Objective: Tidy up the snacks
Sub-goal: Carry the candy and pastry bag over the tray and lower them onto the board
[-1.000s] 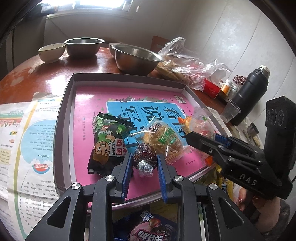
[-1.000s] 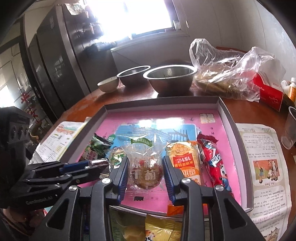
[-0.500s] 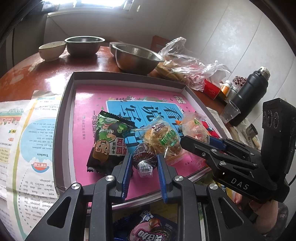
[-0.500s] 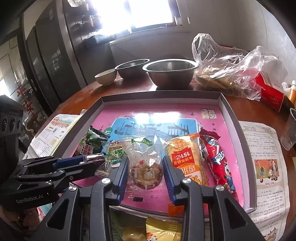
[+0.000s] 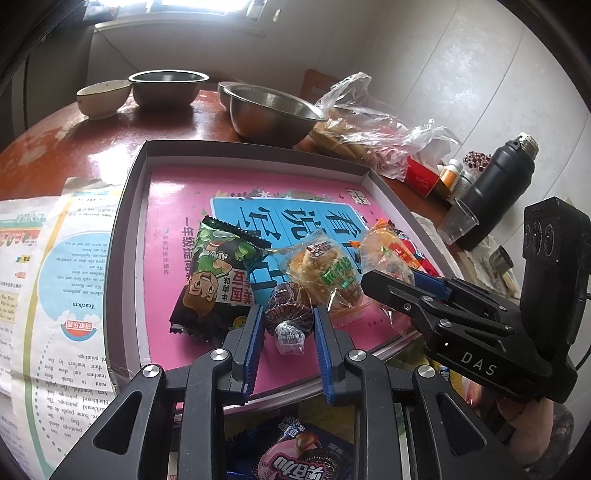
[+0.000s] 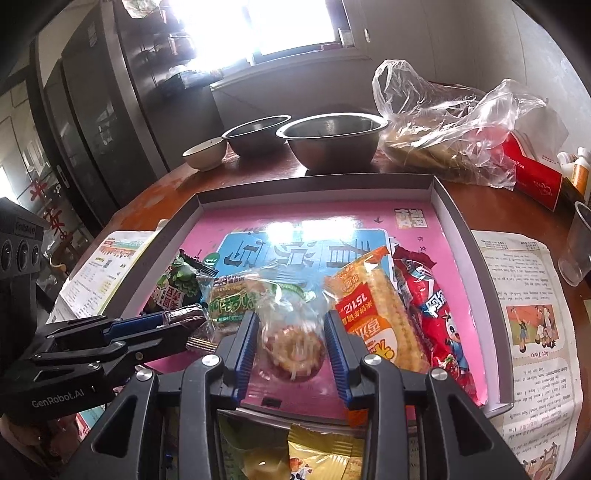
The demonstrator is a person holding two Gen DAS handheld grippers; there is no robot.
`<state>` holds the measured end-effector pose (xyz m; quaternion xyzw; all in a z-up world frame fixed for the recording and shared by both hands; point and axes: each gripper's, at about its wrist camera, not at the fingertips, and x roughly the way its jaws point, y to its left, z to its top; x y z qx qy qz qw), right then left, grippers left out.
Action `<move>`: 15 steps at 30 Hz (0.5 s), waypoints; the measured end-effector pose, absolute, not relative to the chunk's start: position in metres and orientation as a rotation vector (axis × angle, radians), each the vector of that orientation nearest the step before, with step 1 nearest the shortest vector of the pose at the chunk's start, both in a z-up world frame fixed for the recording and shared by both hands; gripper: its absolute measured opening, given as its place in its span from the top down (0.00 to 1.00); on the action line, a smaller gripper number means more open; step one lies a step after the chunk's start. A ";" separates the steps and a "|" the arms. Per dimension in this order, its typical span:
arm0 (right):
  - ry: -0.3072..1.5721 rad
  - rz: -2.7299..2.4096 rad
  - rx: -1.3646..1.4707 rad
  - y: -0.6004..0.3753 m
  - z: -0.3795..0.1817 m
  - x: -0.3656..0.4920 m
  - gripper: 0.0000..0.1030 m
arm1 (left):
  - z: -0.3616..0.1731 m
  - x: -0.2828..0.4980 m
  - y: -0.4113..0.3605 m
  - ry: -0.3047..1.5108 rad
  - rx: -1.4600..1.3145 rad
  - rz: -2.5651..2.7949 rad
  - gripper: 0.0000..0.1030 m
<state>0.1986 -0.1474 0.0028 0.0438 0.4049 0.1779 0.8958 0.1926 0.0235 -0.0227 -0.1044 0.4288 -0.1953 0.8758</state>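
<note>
Crinkly wrappers could slip: left gripper [image 5: 288, 325] pinches a dark candy [image 5: 286, 314], right gripper [image 6: 291, 341] clamps a clear-bagged pastry [image 6: 293, 341] (crushable) above the tray [image 6: 461, 236].

A home kitchen: steel bowls [image 6: 332, 142] on a worn wooden table [image 5: 55, 144], dark fridge [image 6: 85, 110] by the window [image 6: 258, 26].

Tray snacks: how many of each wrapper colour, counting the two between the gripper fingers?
clear wrappers: 2 (green-labelled cake, round pastry)
green-black packet: 1
dark brown candy: 1
orange packet: 1
red packet: 1
Total: 6
</note>
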 end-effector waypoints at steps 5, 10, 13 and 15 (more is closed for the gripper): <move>0.833 0.369 0.094 -0.148 0.005 0.198 0.64 | -0.022 0.192 0.024 0.895 -0.219 -0.408 0.73; 0.824 0.369 0.091 -0.149 0.008 0.195 0.64 | -0.022 0.193 0.024 0.896 -0.218 -0.408 0.73; 0.822 0.369 0.094 -0.149 0.009 0.195 0.64 | -0.022 0.193 0.025 0.896 -0.224 -0.409 0.73; 0.819 0.368 0.093 -0.150 0.009 0.194 0.64 | -0.021 0.193 0.026 0.896 -0.231 -0.410 0.73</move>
